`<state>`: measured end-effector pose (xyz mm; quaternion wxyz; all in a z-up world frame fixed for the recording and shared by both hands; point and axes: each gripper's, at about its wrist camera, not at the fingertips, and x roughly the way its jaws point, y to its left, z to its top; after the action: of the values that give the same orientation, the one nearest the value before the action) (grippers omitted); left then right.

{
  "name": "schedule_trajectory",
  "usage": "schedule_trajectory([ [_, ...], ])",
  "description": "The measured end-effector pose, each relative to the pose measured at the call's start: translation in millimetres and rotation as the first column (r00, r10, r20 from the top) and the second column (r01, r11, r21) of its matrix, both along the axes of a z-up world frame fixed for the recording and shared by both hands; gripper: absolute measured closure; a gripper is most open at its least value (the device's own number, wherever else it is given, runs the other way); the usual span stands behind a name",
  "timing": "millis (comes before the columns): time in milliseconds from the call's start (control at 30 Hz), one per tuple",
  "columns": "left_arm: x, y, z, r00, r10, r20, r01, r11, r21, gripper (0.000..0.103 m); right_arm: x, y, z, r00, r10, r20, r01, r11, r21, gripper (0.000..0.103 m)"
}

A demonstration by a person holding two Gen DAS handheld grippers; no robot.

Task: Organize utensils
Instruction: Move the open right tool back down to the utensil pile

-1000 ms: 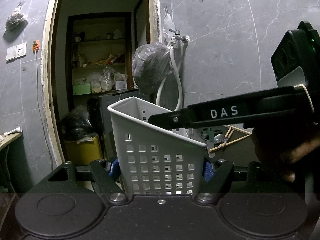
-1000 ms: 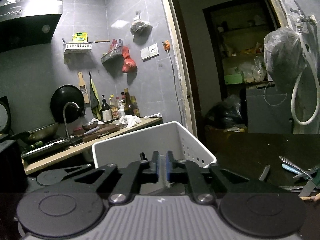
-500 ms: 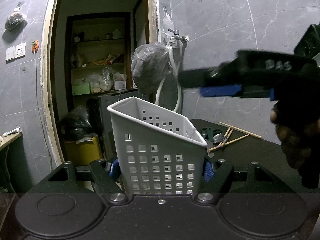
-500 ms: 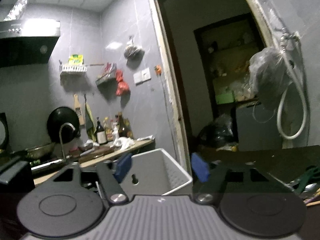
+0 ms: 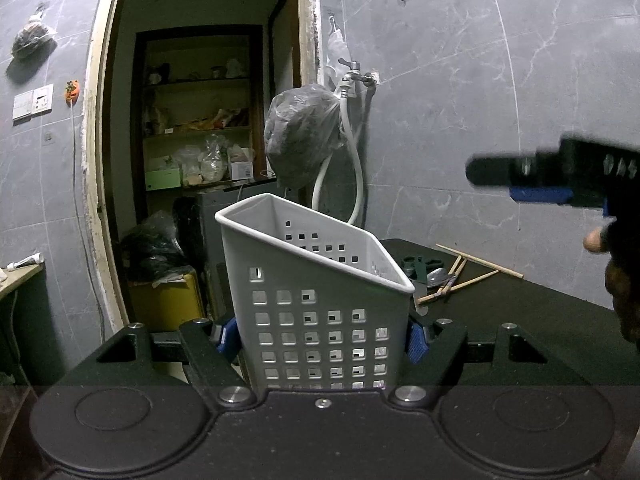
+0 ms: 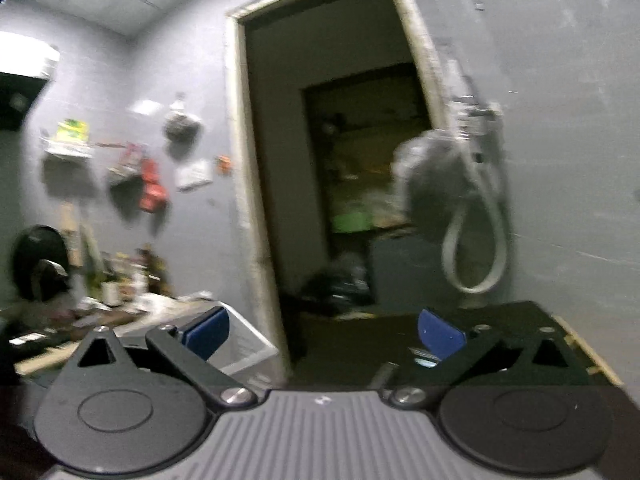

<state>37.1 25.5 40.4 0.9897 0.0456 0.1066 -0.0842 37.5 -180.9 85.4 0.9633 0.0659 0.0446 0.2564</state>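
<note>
My left gripper [image 5: 320,332] is clamped on the white perforated plastic caddy [image 5: 316,300], blue pads pressing both side walls, upright at the near edge of the dark tabletop [image 5: 520,312]. Keep that grip steady, no tilt. Right of it, behind, lie the wooden chopsticks [image 5: 476,266] w/ green-handled utensils [image 5: 416,266]. My right gripper [image 6: 324,334] has just been opening, now spread wide, nothing between the pads. Next, I reckon: go low to the pile, take one piece, lift clear before dropping it in.
</note>
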Motion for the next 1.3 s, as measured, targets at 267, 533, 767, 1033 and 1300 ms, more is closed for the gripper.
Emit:
schedule_trajectory([
  [267,-0.6,1.3,-1.0,1.0,-0.006,0.0,0.006,1.0,-0.003,0.026,15.5,-2.2,-30.1,0.964,-0.22,-0.148,0.204,0.972,-0.116,0.0],
  [533,-0.7,2.9,-1.2,1.0,-0.008,0.003,0.008,1.0,0.0,0.026,18.7,-1.1,-71.4,0.899,-0.352,-0.26,0.299,0.928,-0.222,0.0],
  [767,-1.4,2.4,-1.6,1.0,-0.01,0.006,0.01,1.0,0.0,0.026,36.6,13.8,-74.5,0.904,-0.321,-0.283,0.232,0.924,-0.305,0.0],
  [1033,-1.4,2.6,-1.5,1.0,-0.009,0.006,0.009,1.0,0.001,0.026,87.4,37.2,-70.9,0.913,-0.271,-0.304,0.147,0.916,-0.374,0.0],
  [1300,-1.5,2.5,-1.5,1.0,-0.01,0.007,0.01,1.0,0.002,0.026,101.5,48.5,-74.9,0.907,-0.269,-0.323,0.128,0.908,-0.398,0.0],
])
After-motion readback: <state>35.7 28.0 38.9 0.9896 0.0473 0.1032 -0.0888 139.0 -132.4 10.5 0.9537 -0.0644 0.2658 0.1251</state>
